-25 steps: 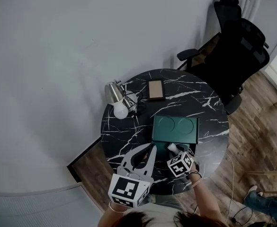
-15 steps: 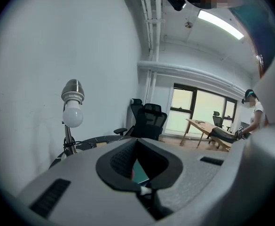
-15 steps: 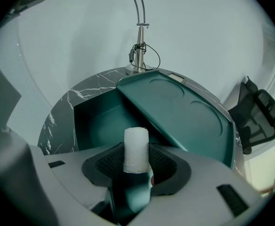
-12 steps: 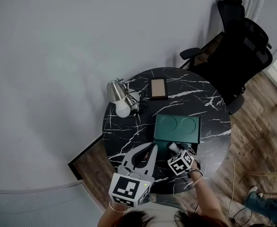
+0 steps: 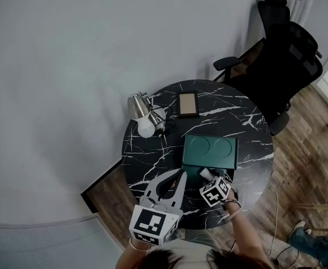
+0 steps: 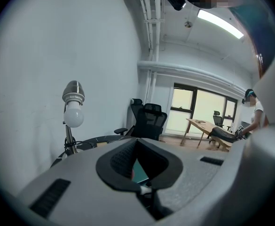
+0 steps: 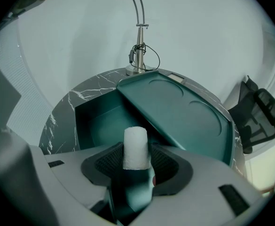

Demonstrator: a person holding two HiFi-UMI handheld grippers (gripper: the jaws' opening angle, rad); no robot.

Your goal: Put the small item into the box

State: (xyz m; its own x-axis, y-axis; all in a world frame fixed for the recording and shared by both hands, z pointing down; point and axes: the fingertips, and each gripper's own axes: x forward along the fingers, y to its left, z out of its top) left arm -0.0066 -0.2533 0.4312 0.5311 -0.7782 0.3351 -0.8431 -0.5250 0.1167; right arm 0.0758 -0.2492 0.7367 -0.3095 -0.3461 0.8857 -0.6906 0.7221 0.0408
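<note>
White cylinder in spread jaws, low over the open green box

The dark ribbed pads (image 7: 104, 164) of the right gripper (image 7: 137, 165) have just been opening and stand wide apart. The small white cylinder (image 7: 135, 147) stands upright between them, and they look just clear of its sides (the gaps are thin). Beyond the cylinder lies the inside of the dark green box (image 7: 83, 121), whose flat green lid (image 7: 184, 112) leans back behind it. The right hand (image 5: 231, 206) tips this gripper steeply down at the near edge of the round black marble table (image 5: 152, 156). The left gripper (image 6: 137, 142) has its jaw tips together on nothing and is held almost level just left of the box. It faces a chrome desk lamp (image 6: 73, 108).
</note>
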